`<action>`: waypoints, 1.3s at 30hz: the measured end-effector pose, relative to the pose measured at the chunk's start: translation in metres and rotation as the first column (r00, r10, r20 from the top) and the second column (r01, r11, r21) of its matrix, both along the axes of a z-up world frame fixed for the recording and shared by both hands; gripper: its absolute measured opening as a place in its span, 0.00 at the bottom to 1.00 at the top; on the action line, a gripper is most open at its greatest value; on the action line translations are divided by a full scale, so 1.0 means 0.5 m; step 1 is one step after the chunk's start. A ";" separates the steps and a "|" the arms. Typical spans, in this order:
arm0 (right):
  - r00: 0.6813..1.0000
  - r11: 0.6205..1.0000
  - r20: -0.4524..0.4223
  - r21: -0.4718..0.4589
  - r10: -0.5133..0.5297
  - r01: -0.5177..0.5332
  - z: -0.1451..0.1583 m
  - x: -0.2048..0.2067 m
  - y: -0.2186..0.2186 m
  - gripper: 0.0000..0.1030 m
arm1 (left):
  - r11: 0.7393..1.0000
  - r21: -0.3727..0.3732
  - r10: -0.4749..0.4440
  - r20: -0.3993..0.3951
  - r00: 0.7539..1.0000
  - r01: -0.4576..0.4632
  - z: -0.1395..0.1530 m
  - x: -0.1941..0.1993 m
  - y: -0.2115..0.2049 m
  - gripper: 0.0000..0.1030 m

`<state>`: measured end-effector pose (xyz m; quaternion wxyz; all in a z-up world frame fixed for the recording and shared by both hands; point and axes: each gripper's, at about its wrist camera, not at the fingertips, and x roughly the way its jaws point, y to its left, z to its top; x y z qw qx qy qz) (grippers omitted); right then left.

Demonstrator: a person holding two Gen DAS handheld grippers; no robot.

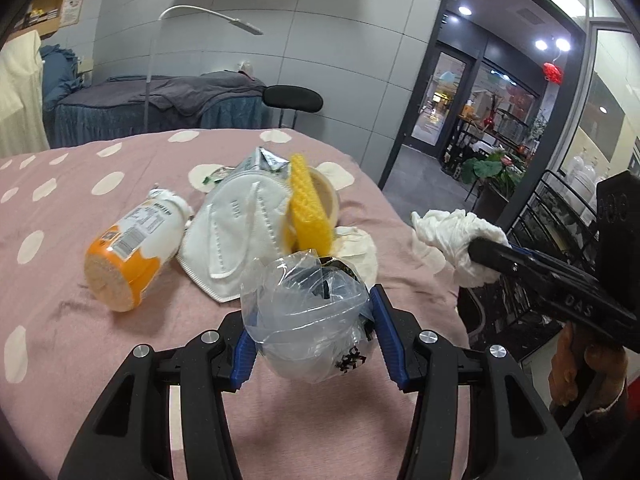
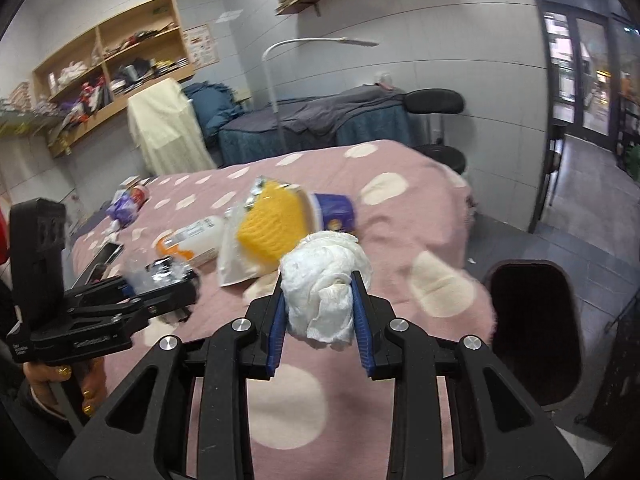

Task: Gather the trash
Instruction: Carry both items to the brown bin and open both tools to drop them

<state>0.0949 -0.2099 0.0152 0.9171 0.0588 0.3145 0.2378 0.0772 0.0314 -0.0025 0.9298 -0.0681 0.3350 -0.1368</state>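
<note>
My left gripper sits at the bottom centre of the left wrist view, its blue pads about half apart and pressed against both sides of a crumpled clear plastic bag, which bulges up between them and carries a small black print low on its right side. My right gripper stands at the bottom centre of the right wrist view, its pads fairly narrow and clamped on a wad of white tissue that swells above the fingertips; seen from the left wrist view the same wad hangs at middle right, past the edge of the bed. Just beyond the bag, toward the middle of the left wrist view, the rest of the trash lies on the pink spotted bedcover: a white face mask just above the bag, an orange and white bottle on its side to the left of the mask, and a yellow sponge standing on edge against a paper cup to the right of the mask, with a silver foil wrapper behind them. In the right wrist view that pile lies just above and left of the tissue, the cup showing a purple wall. At the lower right of that view a dark bin opening stands on the floor beside the bed. More small litter lies at the bed's far left, well apart from both grippers.
</note>
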 end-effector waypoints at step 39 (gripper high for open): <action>0.706 0.764 -0.299 -0.171 -0.642 0.622 -0.400 0.151 -0.408 0.76 | 0.921 0.022 -0.386 -0.061 0.920 0.388 -0.001 0.103 -0.315 0.49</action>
